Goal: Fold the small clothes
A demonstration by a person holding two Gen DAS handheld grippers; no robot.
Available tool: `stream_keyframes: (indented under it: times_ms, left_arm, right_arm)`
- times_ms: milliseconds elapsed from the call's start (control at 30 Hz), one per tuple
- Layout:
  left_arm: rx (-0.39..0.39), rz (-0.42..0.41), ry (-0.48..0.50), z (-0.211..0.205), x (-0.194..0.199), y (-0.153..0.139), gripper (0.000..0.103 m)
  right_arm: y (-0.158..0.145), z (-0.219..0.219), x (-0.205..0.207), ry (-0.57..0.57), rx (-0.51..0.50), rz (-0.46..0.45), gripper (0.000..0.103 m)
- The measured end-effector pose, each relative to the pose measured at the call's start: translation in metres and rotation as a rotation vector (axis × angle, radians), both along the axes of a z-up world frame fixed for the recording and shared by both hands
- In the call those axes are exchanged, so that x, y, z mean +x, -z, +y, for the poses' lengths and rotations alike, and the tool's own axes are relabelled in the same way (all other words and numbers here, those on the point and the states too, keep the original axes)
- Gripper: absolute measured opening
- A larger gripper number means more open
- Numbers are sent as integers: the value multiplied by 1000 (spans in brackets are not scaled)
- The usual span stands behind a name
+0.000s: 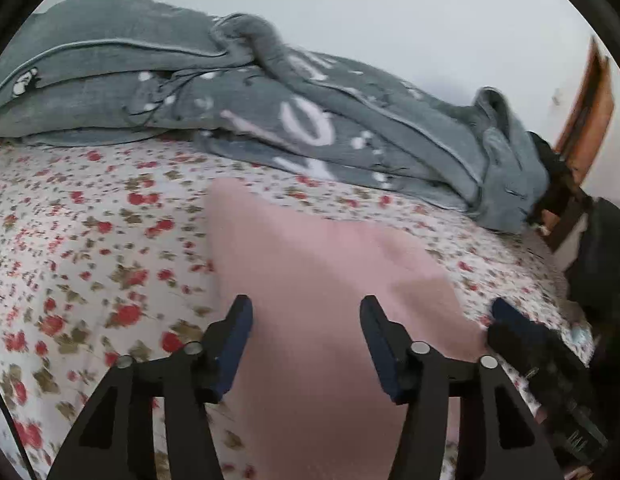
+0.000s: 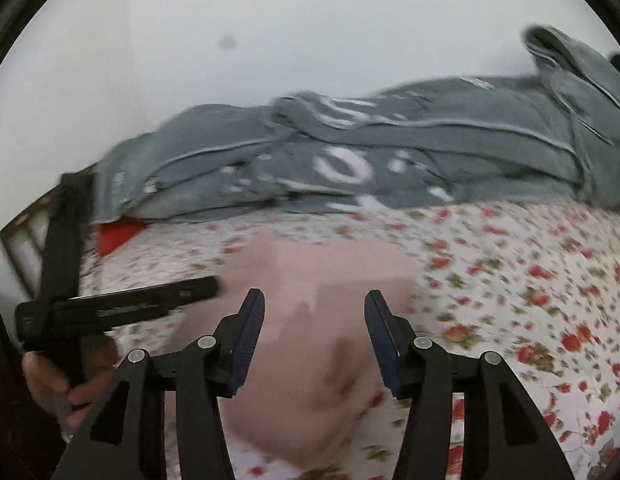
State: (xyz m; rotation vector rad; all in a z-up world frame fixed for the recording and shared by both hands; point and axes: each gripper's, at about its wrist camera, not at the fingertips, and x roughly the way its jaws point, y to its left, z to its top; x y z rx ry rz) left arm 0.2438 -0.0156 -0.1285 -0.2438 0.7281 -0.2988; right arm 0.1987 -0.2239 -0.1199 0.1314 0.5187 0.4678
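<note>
A pink garment (image 1: 310, 260) lies flat on the floral bed sheet (image 1: 89, 240), folded into a rough rectangle. My left gripper (image 1: 305, 308) hovers over its near part, jaws apart, with no cloth pinched between the blue pads. One blue-padded finger (image 1: 510, 316) of the right tool shows at the garment's right edge. In the right wrist view the pink garment (image 2: 330, 280) lies under my right gripper (image 2: 314, 300), which is also open and holds nothing. A hand (image 2: 65, 384) holds the left tool at the left, its black finger (image 2: 157, 298) reaching over the cloth's left edge.
A rumpled grey blanket (image 1: 229, 100) with white print is heaped along the far side of the bed, next to a white wall. A red item (image 2: 117, 236) peeks from under the blanket (image 2: 390, 148). A wooden frame (image 1: 586, 112) stands at the far right.
</note>
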Motion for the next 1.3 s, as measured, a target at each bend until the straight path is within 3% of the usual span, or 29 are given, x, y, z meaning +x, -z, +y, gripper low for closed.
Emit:
stream_keyframes:
  times_ms: [167,267,333,433,633,900,1033,1133,1300]
  left_arm:
    - [105,-22,6,-14,-17,10,61]
    - [157,-8,20,-15,-21,20,70]
    - [145,13,23,-11,-21,28,73]
    - [120,15,37,-5,-24,33,74]
    - [206,-49,93,-13,-43,32,74]
    - [178,-25,135,-1,-46,41,77]
    - [161,-63,142,2,-53,35,77]
    - [122,-66,136,7,-52,31,77]
    - [91,-48,112,14,-47,34,77]
  right_arm:
    - [28,25,-3,-30,-147,15,51]
    - [39,25,0,24,-233,35,40]
    - [44,22,4,57,-253,51,31]
    - [46,22,5,78,-290,47,25]
    - [49,18,10,91,-295,56,24]
    - [48,16,10,79,-299,59,24]
    - [35,12,2,52,-237,37,24]
    - [22,18,-12,16,-194,-28,33]
    - [32,46,-28,-60,-315,-75,34]
